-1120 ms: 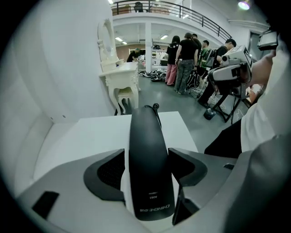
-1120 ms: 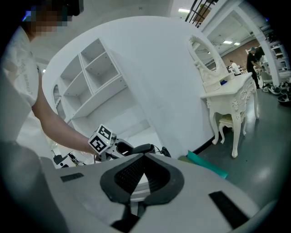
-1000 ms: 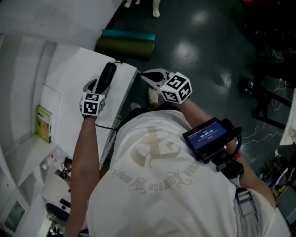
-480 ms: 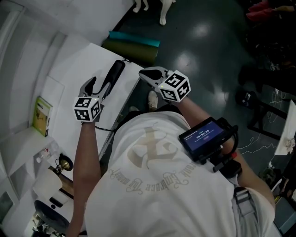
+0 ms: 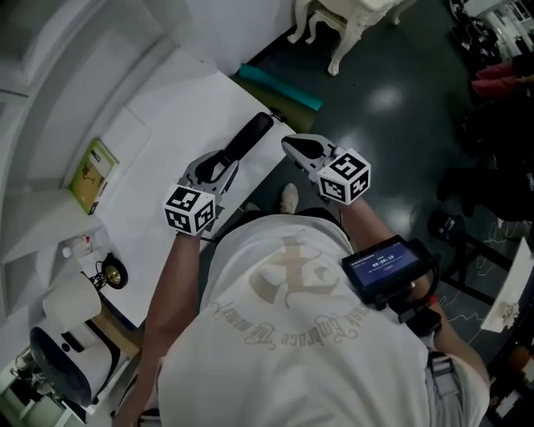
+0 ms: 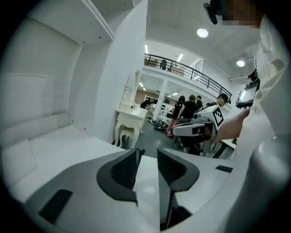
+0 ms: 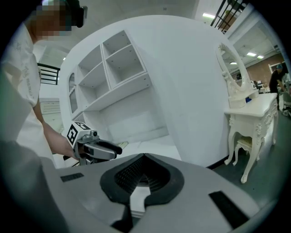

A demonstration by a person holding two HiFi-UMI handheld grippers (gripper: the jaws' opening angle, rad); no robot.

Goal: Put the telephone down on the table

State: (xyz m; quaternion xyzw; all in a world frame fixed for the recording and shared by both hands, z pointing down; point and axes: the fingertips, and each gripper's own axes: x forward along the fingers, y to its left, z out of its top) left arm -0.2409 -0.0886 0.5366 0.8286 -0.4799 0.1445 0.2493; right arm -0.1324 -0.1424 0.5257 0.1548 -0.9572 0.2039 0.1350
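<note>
The black telephone handset [image 5: 248,136] lies flat on the white table [image 5: 163,138], close to its right edge. My left gripper [image 5: 219,167] sits at the handset's near end. In the left gripper view its jaws [image 6: 148,153] are closing, with a gap still between them and nothing in it. My right gripper [image 5: 290,143] hovers just off the table's edge, over the floor. Its jaws [image 7: 143,158] are shut and hold nothing. From the right gripper view the left gripper [image 7: 97,149] shows above the table.
A green booklet [image 5: 93,171] lies on the table's left part. A teal roll [image 5: 279,87] and white furniture legs [image 5: 350,25] stand on the dark floor beyond the table. A small gold object [image 5: 111,273] and a white device [image 5: 71,304] sit at the lower left.
The left gripper has let go of the handset, which now lies on the table, and has drawn back a little toward me. Its jaws have since narrowed. The head view has swung.
</note>
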